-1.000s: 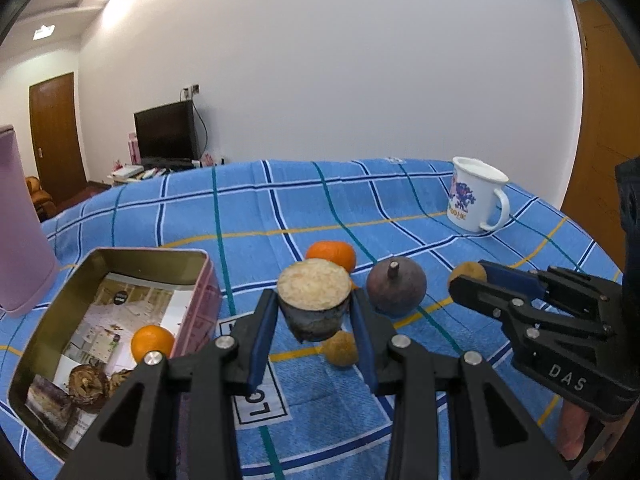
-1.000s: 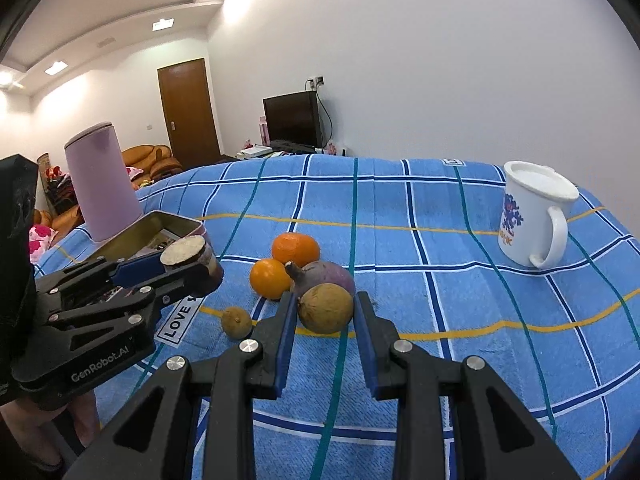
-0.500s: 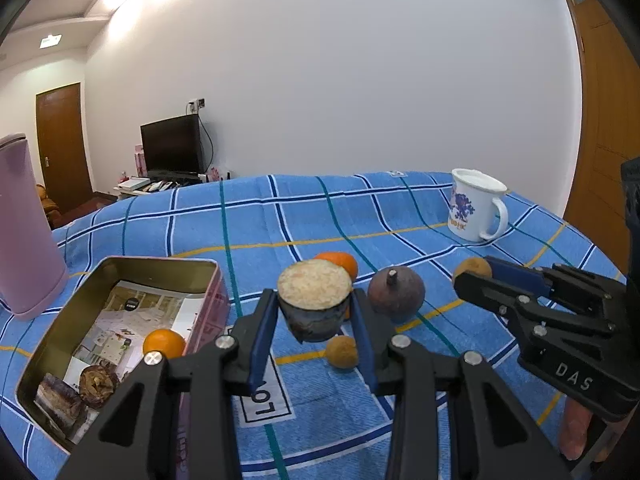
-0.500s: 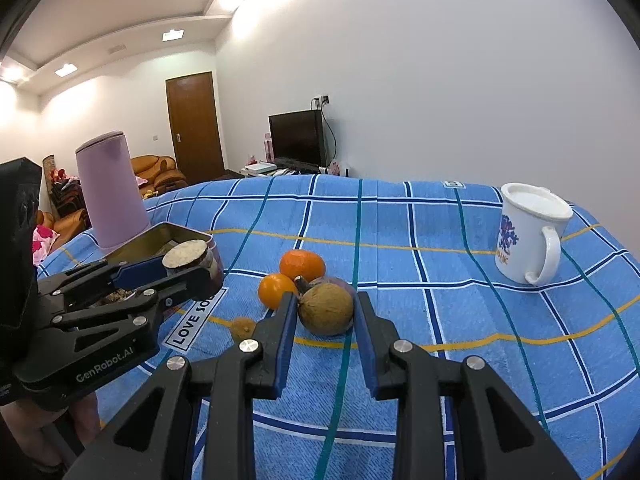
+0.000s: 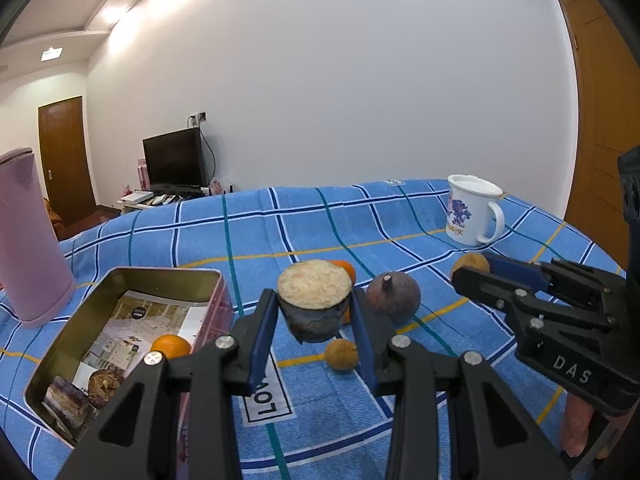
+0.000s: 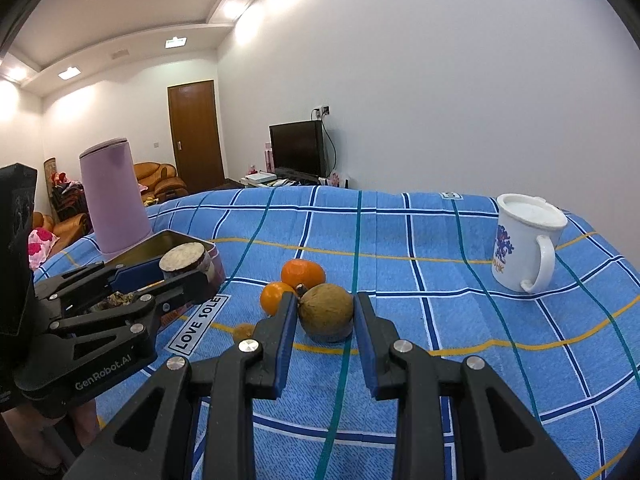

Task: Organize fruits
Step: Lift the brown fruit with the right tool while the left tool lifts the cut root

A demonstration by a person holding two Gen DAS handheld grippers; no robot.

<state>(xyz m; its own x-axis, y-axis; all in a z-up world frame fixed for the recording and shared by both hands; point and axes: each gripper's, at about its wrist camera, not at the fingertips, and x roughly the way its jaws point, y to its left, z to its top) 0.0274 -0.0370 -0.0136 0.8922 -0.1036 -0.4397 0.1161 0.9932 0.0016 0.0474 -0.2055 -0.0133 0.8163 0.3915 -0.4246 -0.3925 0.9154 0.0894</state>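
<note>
Purple canister (image 5: 24, 236): far left of the left wrist view, upright on the blue checked cloth (image 5: 280, 232).
Tin box (image 5: 80, 332): lower left, open; an orange (image 5: 171, 346) and dark brown pieces (image 5: 86, 390) lie on the printed paper inside.
Left gripper (image 5: 314, 316): low centre, jaws clamped on a cut fruit half (image 5: 314, 304), pale flat face up, held above the cloth just right of the tin's rim.
Small brown fruit (image 5: 341, 354): on the cloth below the held half.
Dark purple fruit (image 5: 393, 294): right of centre, stem up, on the cloth.
Oranges (image 6: 303, 274): two in the right wrist view, touching, left of centre behind the gripper.
Right gripper (image 6: 326, 316): low centre of its own view, pads pressed on a round brown fruit (image 6: 327, 310); whether it is clear of the cloth cannot be told.
White mug (image 6: 526, 240): right side, upright, well apart from the fruit.
</note>
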